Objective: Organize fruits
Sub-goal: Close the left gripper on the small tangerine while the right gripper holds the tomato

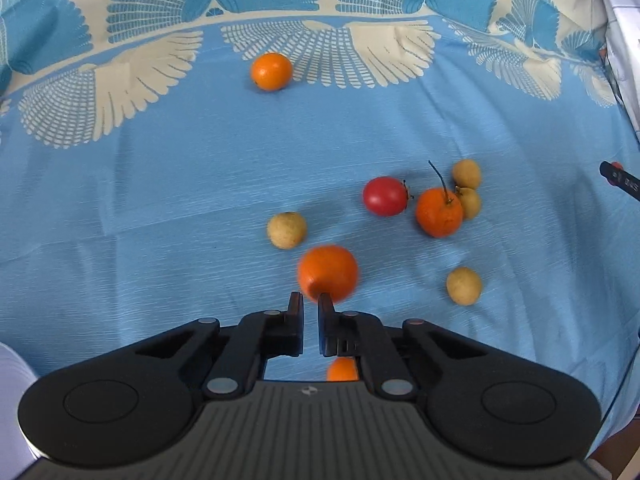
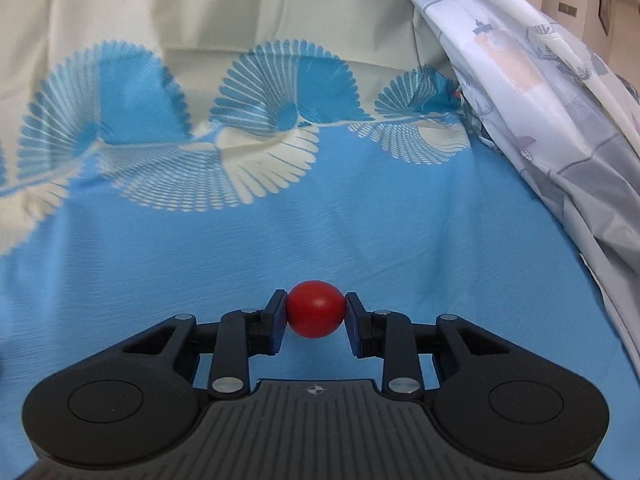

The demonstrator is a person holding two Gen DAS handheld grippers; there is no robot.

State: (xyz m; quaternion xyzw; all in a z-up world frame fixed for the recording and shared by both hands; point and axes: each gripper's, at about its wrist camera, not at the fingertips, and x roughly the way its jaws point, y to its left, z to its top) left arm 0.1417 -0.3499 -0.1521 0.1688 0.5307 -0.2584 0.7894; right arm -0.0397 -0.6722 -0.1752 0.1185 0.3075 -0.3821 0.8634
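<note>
My left tool (image 1: 310,304) has its jaws closed almost together on nothing, an orange (image 1: 328,273) just past its tips at twelve o'clock. On the blue cloth (image 1: 160,200), a pale round fruit (image 1: 287,229) lies at eleven o'clock of that orange; a red tomato (image 1: 385,196) and a stemmed orange (image 1: 439,211) sit at two o'clock; another orange (image 1: 271,71) rests far off at twelve. My right tool (image 2: 315,312) is clamped on a red tomato (image 2: 315,309) above the cloth.
</note>
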